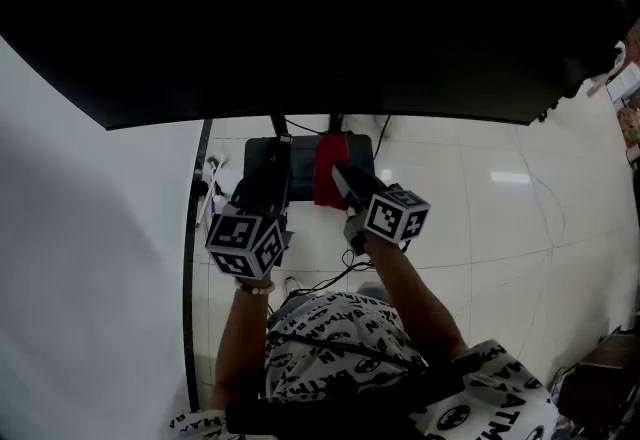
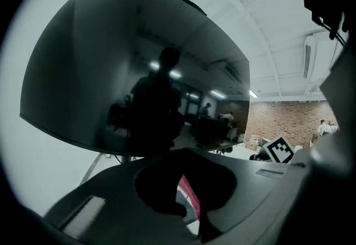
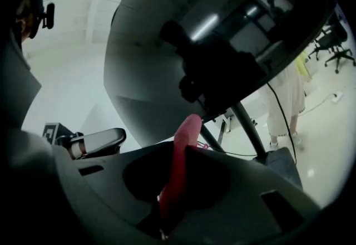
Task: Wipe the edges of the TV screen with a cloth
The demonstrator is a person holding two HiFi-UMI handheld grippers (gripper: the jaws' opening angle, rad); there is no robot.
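Note:
The big dark TV screen [image 1: 320, 18] fills the top of the head view, and its bottom edge runs just above both grippers. A red cloth [image 1: 327, 168] hangs under that edge, with my right gripper [image 1: 345, 184] shut on it. The right gripper view shows the cloth [image 3: 181, 160] pinched upright between the jaws [image 3: 172, 194], below the screen [image 3: 167, 54]. My left gripper [image 1: 268, 178] sits just left of the cloth, its jaws together with nothing between them. In the left gripper view [image 2: 186, 196] the screen [image 2: 139, 71] looms above, and a strip of the cloth [image 2: 190, 198] shows beyond the jaws.
The TV stands on dark metal legs [image 1: 278, 125] over a dark base [image 1: 258, 156] on a glossy white tile floor [image 1: 480, 198]. Cables [image 1: 330, 280] and a power strip [image 1: 212, 170] lie near the base. A white wall [image 1: 80, 258] is at the left.

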